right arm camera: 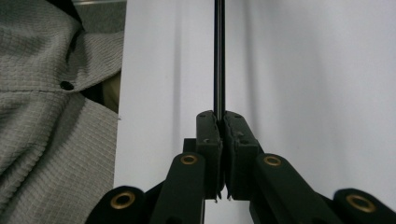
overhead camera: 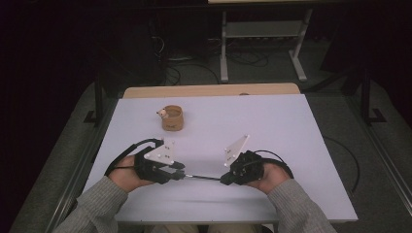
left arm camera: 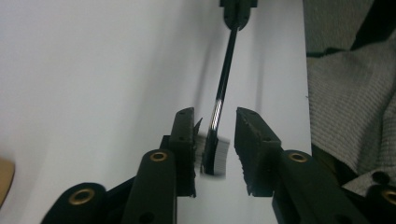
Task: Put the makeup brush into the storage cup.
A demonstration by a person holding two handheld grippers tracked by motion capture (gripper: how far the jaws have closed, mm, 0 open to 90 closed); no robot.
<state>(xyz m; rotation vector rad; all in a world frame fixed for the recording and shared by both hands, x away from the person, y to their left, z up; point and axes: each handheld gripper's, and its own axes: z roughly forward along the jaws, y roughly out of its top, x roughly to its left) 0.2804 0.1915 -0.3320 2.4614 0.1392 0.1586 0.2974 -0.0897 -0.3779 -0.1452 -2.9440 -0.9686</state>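
Note:
A thin black brush (overhead camera: 201,177) with white bristles at one end lies level just above the white table (overhead camera: 252,126), spanning both grippers. My right gripper (overhead camera: 224,179) (right arm camera: 219,123) is shut on the end of the brush's handle (right arm camera: 219,56), which runs straight away from its jaws. My left gripper (overhead camera: 180,174) (left arm camera: 215,135) faces it from the left. Its jaws stand apart around the bristled head of the brush (left arm camera: 223,79), with a clear gap on one side. The right gripper (left arm camera: 237,11) shows far off at the handle's other end.
A short brown cup (overhead camera: 172,118) with a small pale object at its rim stands toward the table's back left. Grey sleeves (overhead camera: 97,204) come in from the near edge. Beyond the table's wooden far edge (overhead camera: 209,90) are a metal stand and cables on the floor.

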